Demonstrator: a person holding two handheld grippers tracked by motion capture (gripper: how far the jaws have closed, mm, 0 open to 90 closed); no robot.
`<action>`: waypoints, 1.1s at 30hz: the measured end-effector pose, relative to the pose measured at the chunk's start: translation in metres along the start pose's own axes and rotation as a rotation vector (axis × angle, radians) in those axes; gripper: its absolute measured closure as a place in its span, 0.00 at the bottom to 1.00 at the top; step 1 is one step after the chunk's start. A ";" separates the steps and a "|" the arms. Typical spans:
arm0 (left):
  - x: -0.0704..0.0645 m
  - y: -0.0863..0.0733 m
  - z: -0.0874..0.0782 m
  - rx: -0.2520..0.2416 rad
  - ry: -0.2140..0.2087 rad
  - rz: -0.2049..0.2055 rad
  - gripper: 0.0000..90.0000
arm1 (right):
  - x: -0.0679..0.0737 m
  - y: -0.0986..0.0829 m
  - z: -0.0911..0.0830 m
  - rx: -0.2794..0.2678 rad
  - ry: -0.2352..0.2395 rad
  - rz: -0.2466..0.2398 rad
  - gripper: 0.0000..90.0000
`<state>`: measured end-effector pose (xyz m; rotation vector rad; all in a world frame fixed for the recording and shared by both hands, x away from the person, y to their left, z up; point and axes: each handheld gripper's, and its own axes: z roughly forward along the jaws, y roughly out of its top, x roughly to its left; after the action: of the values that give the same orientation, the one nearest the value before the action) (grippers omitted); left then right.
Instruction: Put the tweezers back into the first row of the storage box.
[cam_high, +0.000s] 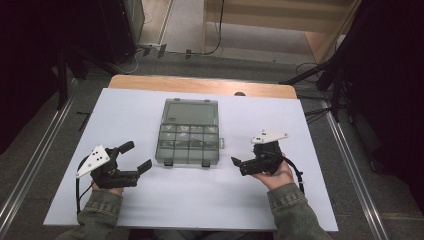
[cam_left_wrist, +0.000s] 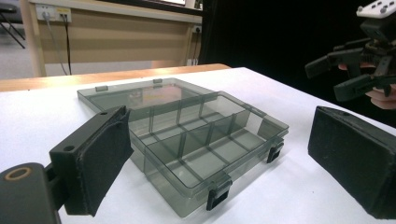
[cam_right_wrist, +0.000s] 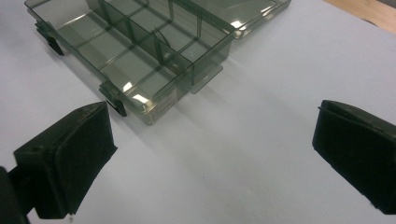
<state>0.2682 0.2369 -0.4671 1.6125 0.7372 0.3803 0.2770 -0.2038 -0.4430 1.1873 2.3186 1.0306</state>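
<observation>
both grippers sit at the near edge of the white table, and between them, a little farther out, lies the compartment box, a smoky clear plastic organiser lying open with its lid folded flat behind it. its divided tray looks empty, and two dark latches hang off the near wall.

left gripper rests low at the box's left front corner, jaws spread wide and holding nothing; in the left gripper view the box lies right between the two pads, close ahead. right gripper is off the box's right front corner, a bit farther away, also wide apart and empty; in the right gripper view the box lies up and to the left, beyond the pads.

what could go wrong: the box is light and sits on a smooth surface, so a one-sided push at the lid or wall would likely slide or spin it instead of closing it. pinching the thin lid edge could slip, and a jaw dropped into a compartment could catch a divider and tip the tray.
</observation>
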 end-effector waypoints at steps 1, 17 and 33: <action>0.000 0.000 0.000 -0.001 0.001 0.000 0.06 | -0.001 -0.002 -0.001 0.000 -0.003 -0.007 0.00; 0.000 -0.001 -0.001 0.000 0.006 -0.008 0.06 | -0.018 -0.056 -0.027 -0.172 -0.071 0.113 0.00; 0.001 -0.001 -0.001 -0.003 0.006 -0.012 0.06 | -0.028 -0.104 -0.046 -0.380 -0.086 0.159 0.00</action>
<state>0.2678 0.2381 -0.4683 1.6037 0.7508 0.3775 0.2088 -0.2872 -0.4882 1.2418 1.8759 1.3714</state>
